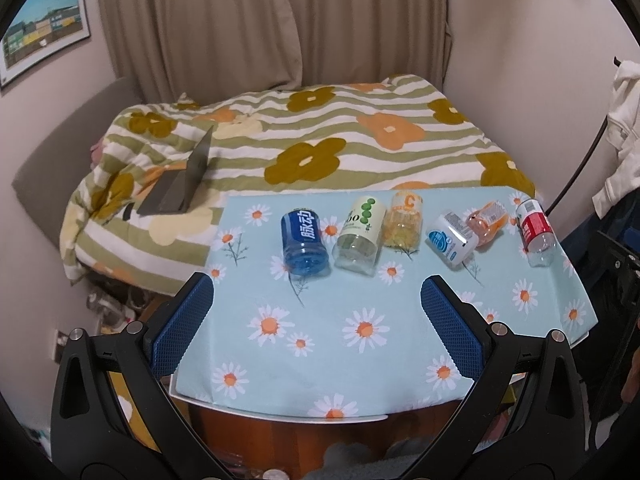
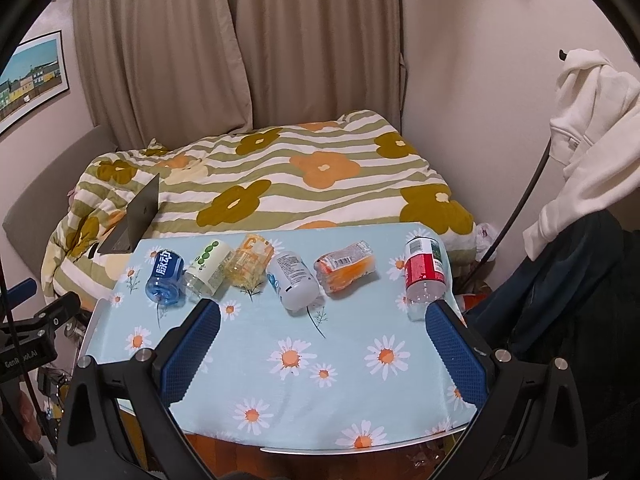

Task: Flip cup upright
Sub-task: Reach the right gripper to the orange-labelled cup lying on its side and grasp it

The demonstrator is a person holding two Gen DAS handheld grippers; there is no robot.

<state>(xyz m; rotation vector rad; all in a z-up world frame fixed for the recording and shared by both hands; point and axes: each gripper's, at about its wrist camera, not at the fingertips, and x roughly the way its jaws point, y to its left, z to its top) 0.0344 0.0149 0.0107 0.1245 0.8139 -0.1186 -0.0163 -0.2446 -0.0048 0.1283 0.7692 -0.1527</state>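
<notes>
Several cut-bottle cups lie on their sides in a row along the far part of the daisy tablecloth (image 1: pixel 320 332): blue (image 1: pixel 304 242), green-dotted white (image 1: pixel 360 236), yellow (image 1: pixel 404 220), white-and-blue (image 1: pixel 452 240), orange (image 1: pixel 486 222) and red-labelled (image 1: pixel 536 232). In the right wrist view the same row shows: blue (image 2: pixel 165 276), green-dotted (image 2: pixel 208 268), yellow (image 2: pixel 250 266), white (image 2: pixel 294 280), orange (image 2: pixel 346 268), red (image 2: pixel 424 276). My left gripper (image 1: pixel 318 284) is open and empty, short of the blue cup. My right gripper (image 2: pixel 324 312) is open and empty, short of the white cup.
A bed with a flowered striped quilt (image 1: pixel 320 140) stands behind the table. A half-open laptop (image 1: pixel 180 184) lies on the quilt at the left. White clothes (image 2: pixel 588 140) hang at the right. The table's near edge (image 1: pixel 280 412) is below my fingers.
</notes>
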